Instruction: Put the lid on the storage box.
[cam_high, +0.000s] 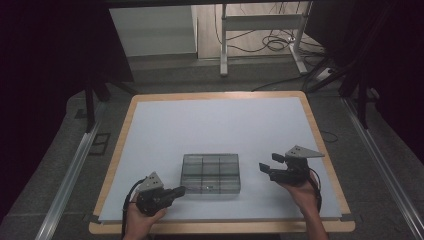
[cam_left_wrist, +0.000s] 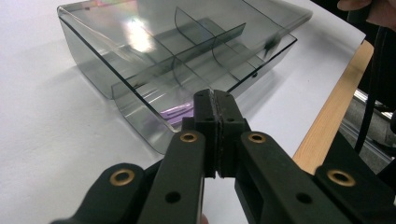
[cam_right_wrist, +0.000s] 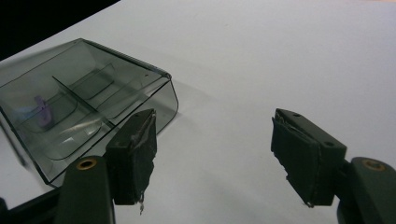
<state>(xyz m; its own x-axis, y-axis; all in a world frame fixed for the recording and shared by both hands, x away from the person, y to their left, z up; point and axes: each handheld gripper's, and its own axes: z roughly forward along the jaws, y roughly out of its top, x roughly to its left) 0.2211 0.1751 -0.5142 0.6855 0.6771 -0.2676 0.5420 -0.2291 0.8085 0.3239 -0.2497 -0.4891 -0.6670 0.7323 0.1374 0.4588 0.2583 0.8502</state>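
Dim room, grey floor (cam_high: 55, 165), white desk frame (cam_high: 260, 22) behind.

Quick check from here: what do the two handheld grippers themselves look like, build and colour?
Both are black. The left gripper and right gripper each carry a grey three-cornered plate on top and trail a black cable. Close up, brass-coloured rivets sit in the linkages, and the right gripper's flat jaw pads look worn and frayed at the edges.

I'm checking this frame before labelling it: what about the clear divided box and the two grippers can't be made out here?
- Small purple item inside the clear box: too small and blurred in the right gripper view to identify.
- Whether the shut left gripper touches the box's edge: its own jaws hide the spot in the left gripper view.
- Box lid latched or loose: glare and tint hide it.
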